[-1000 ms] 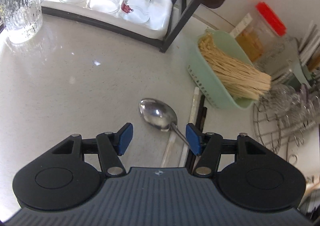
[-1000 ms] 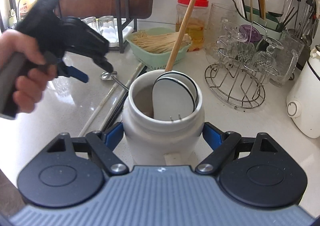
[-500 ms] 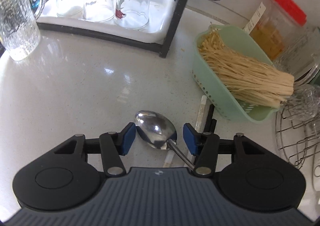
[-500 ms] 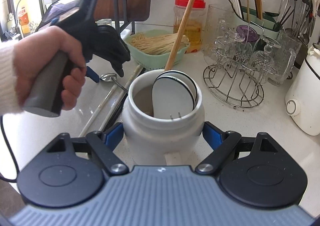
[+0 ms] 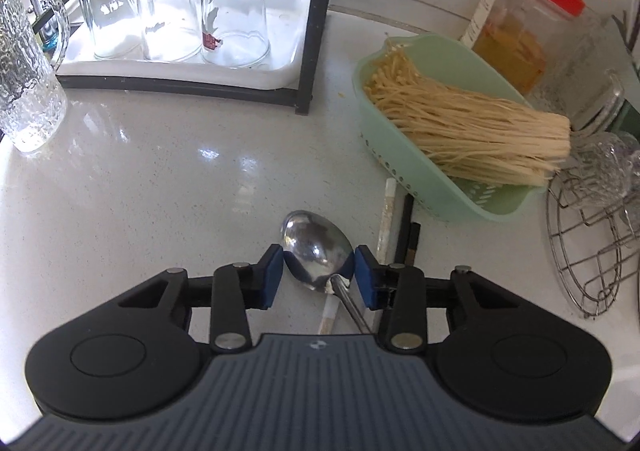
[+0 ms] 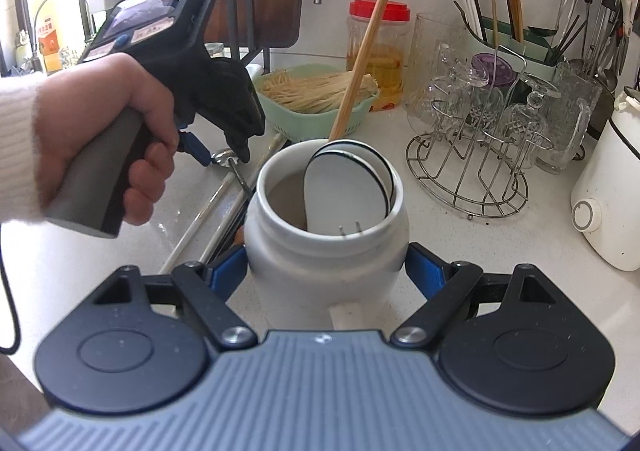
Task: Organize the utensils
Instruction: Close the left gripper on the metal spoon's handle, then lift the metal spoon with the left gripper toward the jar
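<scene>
A metal spoon (image 5: 316, 247) lies on the white counter, its handle running back under my left gripper (image 5: 319, 271). The jaws are closing on the bowl, and the blue pads (image 5: 272, 275) touch both of its edges. A white chopstick (image 5: 386, 215) and black chopsticks (image 5: 408, 227) lie just right of the spoon. In the right wrist view a hand holds the left gripper (image 6: 224, 159) down over the spoon (image 6: 220, 160). My right gripper (image 6: 326, 271) is shut on a white jar (image 6: 328, 251), which holds white enamel utensils (image 6: 348, 191) and a wooden handle (image 6: 368, 43).
A green basket (image 5: 400, 155) of dry noodles sits right of the spoon, with a red-lidded jar (image 5: 516, 27) behind. Upturned glasses stand on a white tray (image 5: 280, 71); a glass mug (image 5: 24, 91) is far left. A wire glass rack (image 6: 468, 171) and white appliance (image 6: 608, 211) stand right.
My left gripper slid over the spoon so the bowl now sits between its pads, and its jaws narrowed onto it. The right gripper and the jar stayed put.
</scene>
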Demonstrator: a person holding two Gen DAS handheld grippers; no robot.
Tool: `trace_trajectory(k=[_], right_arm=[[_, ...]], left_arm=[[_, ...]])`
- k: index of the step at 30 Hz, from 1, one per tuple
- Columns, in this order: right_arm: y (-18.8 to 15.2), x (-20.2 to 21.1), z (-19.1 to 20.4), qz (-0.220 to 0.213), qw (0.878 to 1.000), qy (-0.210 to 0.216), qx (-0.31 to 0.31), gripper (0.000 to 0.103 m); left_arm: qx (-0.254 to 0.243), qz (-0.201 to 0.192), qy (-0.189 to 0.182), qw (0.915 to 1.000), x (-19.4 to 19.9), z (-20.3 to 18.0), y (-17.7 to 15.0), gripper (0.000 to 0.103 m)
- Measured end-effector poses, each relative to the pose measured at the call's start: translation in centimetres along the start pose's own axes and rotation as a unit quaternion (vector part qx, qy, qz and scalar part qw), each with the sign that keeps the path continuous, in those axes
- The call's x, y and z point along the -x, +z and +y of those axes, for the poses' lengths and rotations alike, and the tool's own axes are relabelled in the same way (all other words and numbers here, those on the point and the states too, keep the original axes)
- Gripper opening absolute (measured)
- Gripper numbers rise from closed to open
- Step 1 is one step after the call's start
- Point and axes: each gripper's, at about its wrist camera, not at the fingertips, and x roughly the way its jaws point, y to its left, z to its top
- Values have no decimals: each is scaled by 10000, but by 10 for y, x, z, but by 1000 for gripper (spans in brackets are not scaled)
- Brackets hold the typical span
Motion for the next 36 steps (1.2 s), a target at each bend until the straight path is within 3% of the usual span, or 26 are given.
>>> trace_trajectory(k=[17, 24, 25, 26, 30, 36], right_arm=[[-1, 0, 0, -49, 9999, 45, 103, 88], [-2, 1, 1, -98, 9999, 43, 111, 88], [-2, 1, 2, -107, 9999, 39, 113, 88], [-2, 1, 2, -116, 9999, 36, 108, 88], [-4, 1, 3, -168, 9998, 27, 107, 88], [-2, 0, 2, -147, 9998, 41, 146, 88]], left_arm=[[82, -262, -502, 9984, 45, 19, -18, 40], [-158, -488, -704, 9962, 74, 14, -24, 38], [-203, -505, -757, 9956, 77, 14, -25, 9], [-259, -469, -786, 9955, 81, 13, -26, 2], [-417, -509, -828, 9944, 89, 10, -32, 2], [-183, -356, -834, 9957, 83, 25, -38, 2]])
